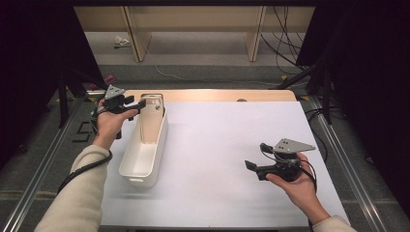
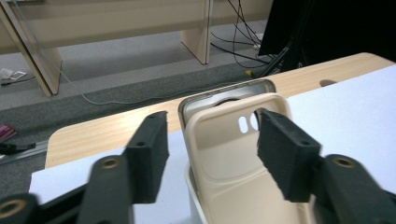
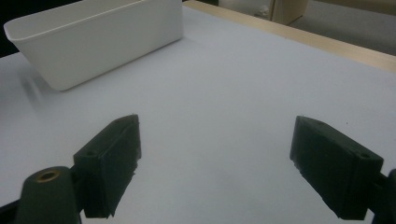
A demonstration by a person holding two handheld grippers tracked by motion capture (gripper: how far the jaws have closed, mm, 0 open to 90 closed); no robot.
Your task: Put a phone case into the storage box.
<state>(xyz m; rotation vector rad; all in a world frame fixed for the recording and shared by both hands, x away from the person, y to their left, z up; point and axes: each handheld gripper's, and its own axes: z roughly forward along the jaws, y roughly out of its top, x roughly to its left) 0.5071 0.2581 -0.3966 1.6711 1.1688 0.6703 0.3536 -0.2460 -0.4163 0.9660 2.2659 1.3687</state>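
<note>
A long white bin (image 1: 143,157) lies on the left of the white mat. At its far end a beige phone case (image 2: 229,163) stands upright, with a grey-rimmed case (image 2: 219,95) right behind it. My left gripper (image 1: 141,103) hovers at that end of the bin, and its jaws stand apart. In the left gripper view (image 2: 212,116) the beige case sits between them; the right pad overlaps its edge and the left pad is clear of it. My right gripper (image 1: 250,165) rests low over the mat at the right, open (image 3: 217,121) with nothing between its fingers.
The white mat (image 1: 227,140) covers most of the wooden table (image 1: 208,94). Beyond the far edge lie the floor, wooden furniture legs (image 1: 254,38) and cables (image 1: 285,43). Metal rails run along both sides of the table.
</note>
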